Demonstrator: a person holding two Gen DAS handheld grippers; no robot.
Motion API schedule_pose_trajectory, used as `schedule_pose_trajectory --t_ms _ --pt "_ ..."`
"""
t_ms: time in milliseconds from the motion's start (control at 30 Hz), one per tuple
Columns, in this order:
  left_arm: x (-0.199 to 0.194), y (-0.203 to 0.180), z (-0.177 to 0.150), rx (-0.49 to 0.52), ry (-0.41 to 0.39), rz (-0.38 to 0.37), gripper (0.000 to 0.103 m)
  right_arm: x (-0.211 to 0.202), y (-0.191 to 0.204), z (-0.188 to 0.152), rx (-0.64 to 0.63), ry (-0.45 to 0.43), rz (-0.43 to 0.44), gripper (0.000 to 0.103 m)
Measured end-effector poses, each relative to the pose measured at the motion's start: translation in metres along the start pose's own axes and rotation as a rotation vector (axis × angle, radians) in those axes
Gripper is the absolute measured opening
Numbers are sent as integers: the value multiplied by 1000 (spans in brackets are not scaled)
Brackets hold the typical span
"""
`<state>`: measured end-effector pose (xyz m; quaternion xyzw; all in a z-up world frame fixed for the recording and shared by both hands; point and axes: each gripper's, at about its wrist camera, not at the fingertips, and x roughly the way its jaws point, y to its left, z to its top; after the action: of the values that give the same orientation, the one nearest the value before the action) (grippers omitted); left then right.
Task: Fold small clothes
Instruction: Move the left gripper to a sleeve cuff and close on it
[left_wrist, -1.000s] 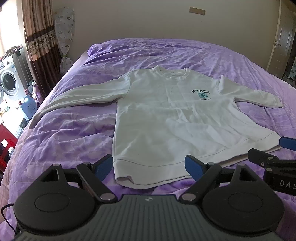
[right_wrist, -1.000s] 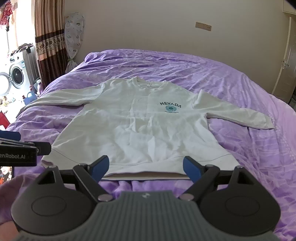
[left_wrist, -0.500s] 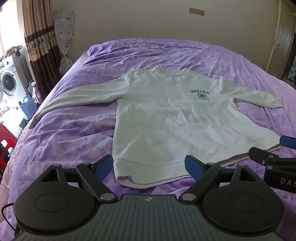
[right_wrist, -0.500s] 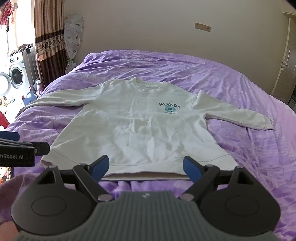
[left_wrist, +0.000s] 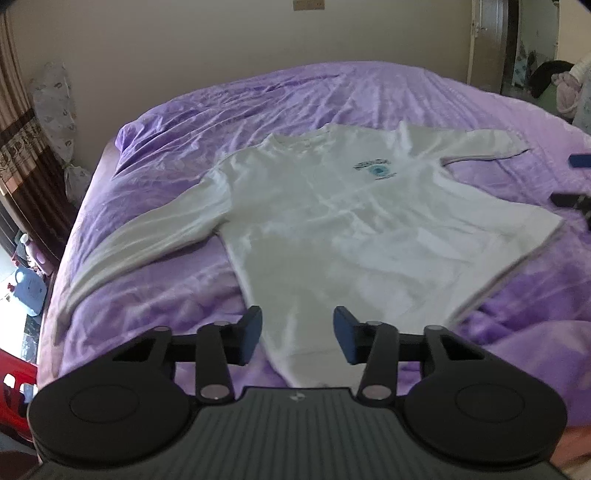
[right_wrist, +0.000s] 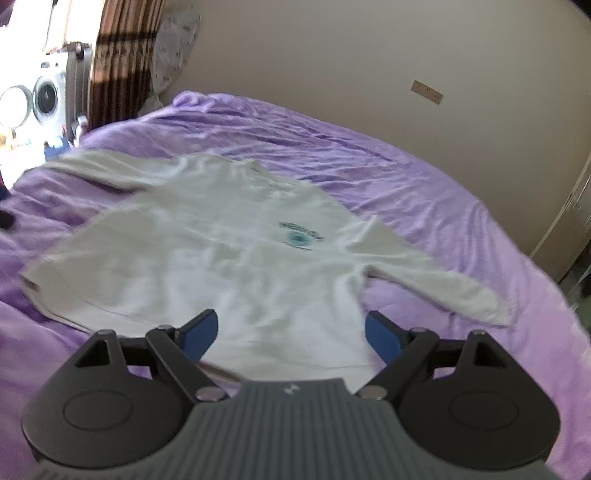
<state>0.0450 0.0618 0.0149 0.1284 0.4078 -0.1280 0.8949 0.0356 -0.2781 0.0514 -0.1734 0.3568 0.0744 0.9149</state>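
Motion is blurring the sweatshirt (left_wrist: 332, 229) lying mid-bed (left_wrist: 155, 295); your left gripper (left_wrist: 297, 334) is closing over its hem, your right gripper (right_wrist: 290, 338) gaping, ungrasping.

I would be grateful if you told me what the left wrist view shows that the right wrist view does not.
Only the left wrist view shows a blue jug on the floor beside the bed and a door; its own left gripper is closing over the hem, not yet pinching. Only the right wrist view shows washing machines and the open right gripper. Both show the white sweatshirt flat on the purple bedspread, a curtain and a wall socket.
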Motion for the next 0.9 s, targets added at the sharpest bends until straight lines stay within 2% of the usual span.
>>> schedule_pose_trajectory --t_ms 100,133,167,233,333,367,467,600,700,800,900 --pt "20 36 12 -44 8 34 52 25 -31 7 -2 -4 -11 79" --pt "27 49 16 -63 5 52 50 37 -43 11 15 7 -23 75" --pt "36 65 20 -100 6 77 48 47 -53 14 28 8 -25 71" --pt "52 95 27 -167 9 98 47 71 -73 18 63 4 -30 70" --pt "77 150 33 -280 5 150 46 107 -95 22 110 -4 -49 58" --pt "83 164 32 -313 2 173 46 117 -100 22 126 -2 -54 53" --pt "102 222 27 -455 -7 227 46 155 -116 21 208 14 -68 47" --pt "115 304 -2 -782 -52 283 51 202 -138 20 337 13 -87 47" --pt "122 353 -39 -1037 -80 254 53 231 -155 21 447 22 -85 47" --pt "126 381 -72 -1205 -87 234 54 256 -161 28 522 33 -46 47" --pt "130 397 -101 -1325 -84 227 59 274 -147 42 518 37 -4 47"
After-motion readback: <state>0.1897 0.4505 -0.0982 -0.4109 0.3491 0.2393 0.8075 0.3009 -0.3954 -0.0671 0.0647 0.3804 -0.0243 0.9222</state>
